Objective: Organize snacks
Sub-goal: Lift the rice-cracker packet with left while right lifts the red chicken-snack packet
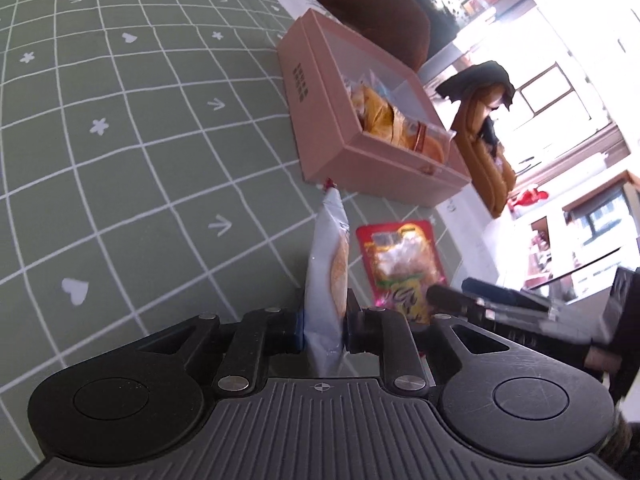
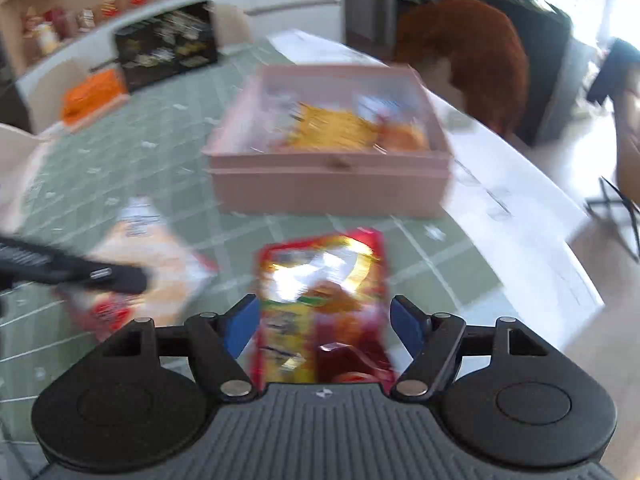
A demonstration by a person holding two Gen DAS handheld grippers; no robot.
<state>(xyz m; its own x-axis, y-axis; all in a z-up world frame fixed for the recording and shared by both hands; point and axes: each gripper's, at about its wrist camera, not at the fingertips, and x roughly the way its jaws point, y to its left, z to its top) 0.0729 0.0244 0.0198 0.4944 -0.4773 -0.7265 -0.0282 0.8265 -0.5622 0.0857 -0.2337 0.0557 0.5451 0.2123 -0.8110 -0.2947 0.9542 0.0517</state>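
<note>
In the left wrist view, your left tool (image 1: 323,322) sits at the bottom centre of the frame, its two pads pinching a pale blue-and-white snack packet (image 1: 328,264) that stands on edge and reaches up toward the middle of the picture. The desk (image 1: 120,140), under a green cloth with a white grid, fills the whole left half of this view with bare room. The pink box (image 1: 360,136) lies in the upper centre, open-topped, with yellow and orange packets inside; its near corner is just beyond the tip of the pinched packet. A red snack packet (image 1: 400,264) lies flat on the cloth, lower right of centre, just beside the pale one, and your right tool's dark fingers (image 1: 452,298) reach in from the right edge beside it. In the blurred right wrist view, your right tool (image 2: 322,322) is spread wide at the bottom centre, its blue pads standing either side of the red snack packet (image 2: 320,300), apart from it. The pink box (image 2: 328,184) sits straight ahead in the centre, near the packet's far end. The desk's white edge (image 2: 520,200) curves down the right side, with floor beyond. Your left tool (image 2: 120,278) comes in from the left edge, on the pale packet (image 2: 152,256) at lower left.
</note>
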